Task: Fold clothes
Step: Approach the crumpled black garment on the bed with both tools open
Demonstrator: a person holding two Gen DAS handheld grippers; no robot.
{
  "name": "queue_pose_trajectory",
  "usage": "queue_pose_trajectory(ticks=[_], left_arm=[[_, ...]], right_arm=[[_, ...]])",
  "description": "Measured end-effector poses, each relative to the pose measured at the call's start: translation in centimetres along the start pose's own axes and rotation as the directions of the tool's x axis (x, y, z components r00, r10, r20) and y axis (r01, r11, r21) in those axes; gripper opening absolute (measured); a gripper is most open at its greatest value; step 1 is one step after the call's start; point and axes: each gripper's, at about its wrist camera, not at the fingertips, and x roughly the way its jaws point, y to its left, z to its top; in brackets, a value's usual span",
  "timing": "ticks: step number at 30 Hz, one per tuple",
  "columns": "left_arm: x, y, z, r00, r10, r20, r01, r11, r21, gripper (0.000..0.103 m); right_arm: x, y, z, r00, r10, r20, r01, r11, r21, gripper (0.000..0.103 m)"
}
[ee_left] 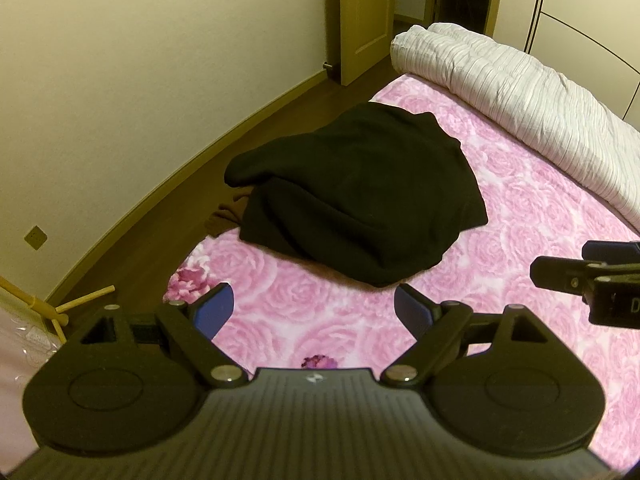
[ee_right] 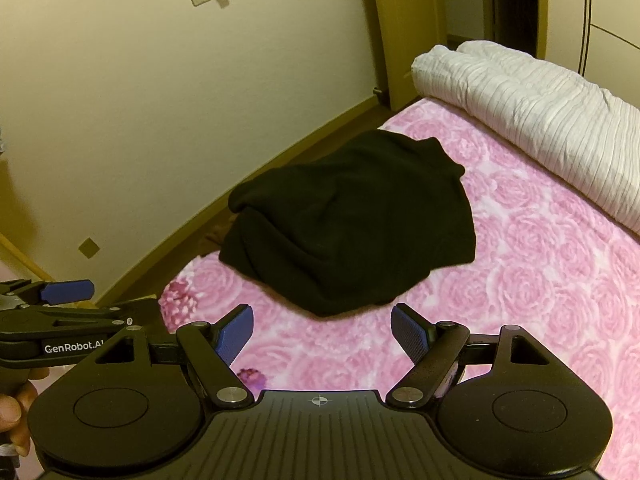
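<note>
On the pink rose bedspread (ee_left: 520, 216), a black garment (ee_left: 360, 196) lies bunched near the bed's wall-side edge, straight ahead of both the left gripper (ee_left: 313, 308) and right gripper (ee_right: 322, 330), each spread wide, empty, about equally near.

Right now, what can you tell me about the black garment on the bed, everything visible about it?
The black garment is a soft, matte, knit-looking piece, bunched into a loose heap with rounded folds rather than laid flat. No sleeves, collar or label can be made out. It lies on the pink rose-patterned bedspread near the bed's wall-side edge, one fold reaching over that edge. Nothing else touches it: both tongs hang open short of it, and the rolled white quilt lies apart, farther back.
</note>
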Motion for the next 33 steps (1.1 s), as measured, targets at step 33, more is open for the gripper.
queue_pose_trajectory(ticks=[33], left_arm=[[1.0, -3.7, 0.3, 0.998, 0.052, -0.046, -0.051, 0.999, 0.016, 0.085]], right_arm=[[0.6, -4.3, 0.2, 0.999, 0.036, -0.021, -0.035, 0.997, 0.061, 0.079]])
